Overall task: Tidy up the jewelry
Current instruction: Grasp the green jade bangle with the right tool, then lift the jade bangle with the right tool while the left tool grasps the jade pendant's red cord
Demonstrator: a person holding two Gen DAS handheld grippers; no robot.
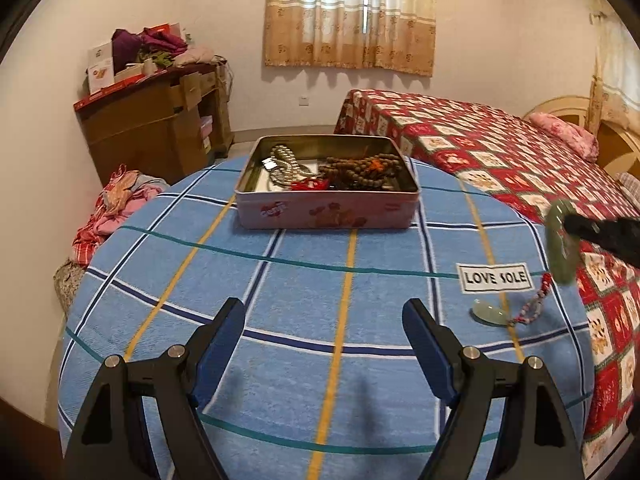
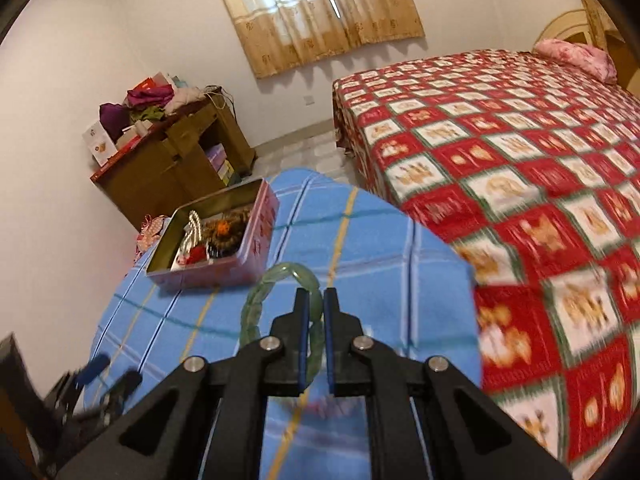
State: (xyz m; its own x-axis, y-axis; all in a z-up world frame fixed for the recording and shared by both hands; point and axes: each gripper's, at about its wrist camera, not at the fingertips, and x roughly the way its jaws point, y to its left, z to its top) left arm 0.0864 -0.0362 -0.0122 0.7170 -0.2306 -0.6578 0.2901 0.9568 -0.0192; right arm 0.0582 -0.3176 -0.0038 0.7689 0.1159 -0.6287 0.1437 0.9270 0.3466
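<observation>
From my left wrist, my left gripper [image 1: 324, 344] hangs over the blue plaid cloth [image 1: 280, 288] with its jaws spread wide and nothing between them. The pink tin [image 1: 326, 208] sits open at the far side of the cloth, with brown prayer beads [image 1: 362, 168], a pale bead strand [image 1: 282, 160] and something red [image 1: 308, 185] piled inside. Near the right edge of the cloth lies a pale green pendant [image 1: 489, 312] on a red beaded cord [image 1: 534, 304], just beside a white cloth label [image 1: 495, 278] that reads "LOVE SOLE". At the far right my right gripper's black finger enters, carrying the green jade bangle [image 1: 562, 242] clear of the cloth.

From my right wrist, my right gripper [image 2: 314, 296] is clamped tight on the bangle [image 2: 256, 304]: the pads pinch one side of the ring and the rest loops out to the left in front of the jaws. The tin [image 2: 236, 268] lies ahead and to the left, well apart from the bangle. The picture is smeared, so I cannot judge how firmly the smooth ring sits.

To do this step well, I judge I should carry the bangle level over the tin's open top, lower it until it is near the beads, and only then release it, since jade dropped from height could chip. The print on the tin's side is too blurred to read.
</observation>
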